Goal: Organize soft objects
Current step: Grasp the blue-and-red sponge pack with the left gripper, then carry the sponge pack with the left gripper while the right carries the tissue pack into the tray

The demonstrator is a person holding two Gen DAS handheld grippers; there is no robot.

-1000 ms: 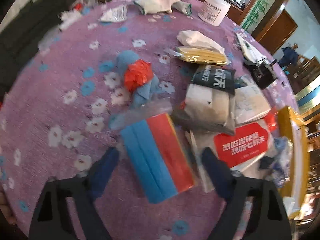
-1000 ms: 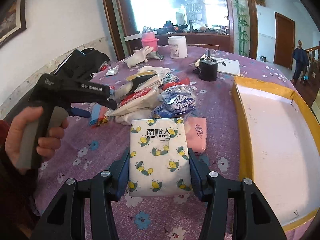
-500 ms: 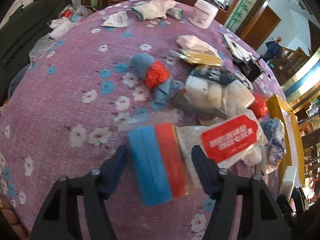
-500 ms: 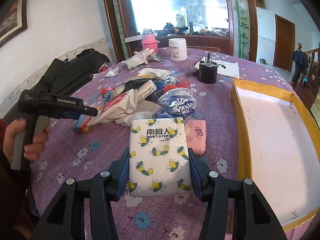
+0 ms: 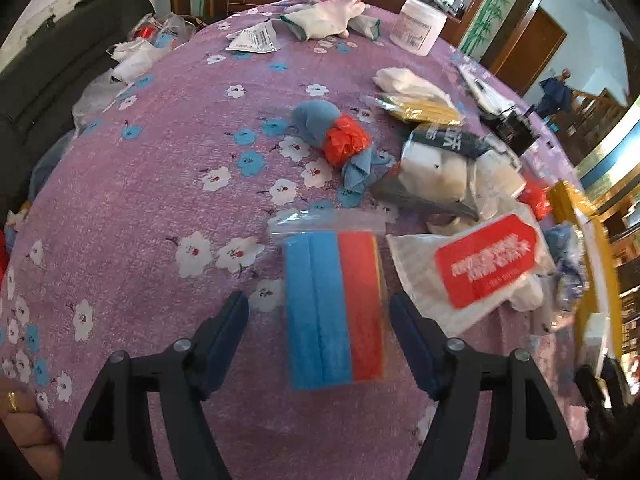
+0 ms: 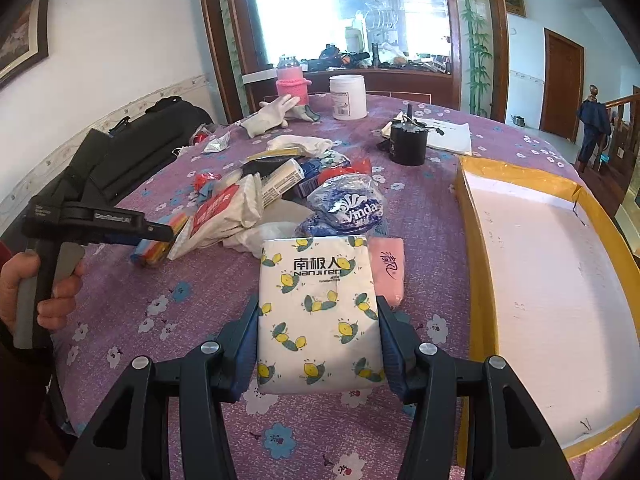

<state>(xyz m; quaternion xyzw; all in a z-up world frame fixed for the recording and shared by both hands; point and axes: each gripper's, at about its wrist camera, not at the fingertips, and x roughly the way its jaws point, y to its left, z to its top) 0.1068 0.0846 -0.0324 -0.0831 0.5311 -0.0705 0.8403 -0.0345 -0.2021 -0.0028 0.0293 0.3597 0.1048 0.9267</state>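
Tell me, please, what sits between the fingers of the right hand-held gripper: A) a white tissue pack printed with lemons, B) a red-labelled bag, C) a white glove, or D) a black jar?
A: in the right wrist view the right hand-held gripper has both blue pads pressed against the sides of the lemon-printed tissue pack.

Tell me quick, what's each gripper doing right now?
Left gripper: open, jaws just widened around the bagged sponge pack, not touching.
Right gripper: shut on the lemon-print tissue pack.
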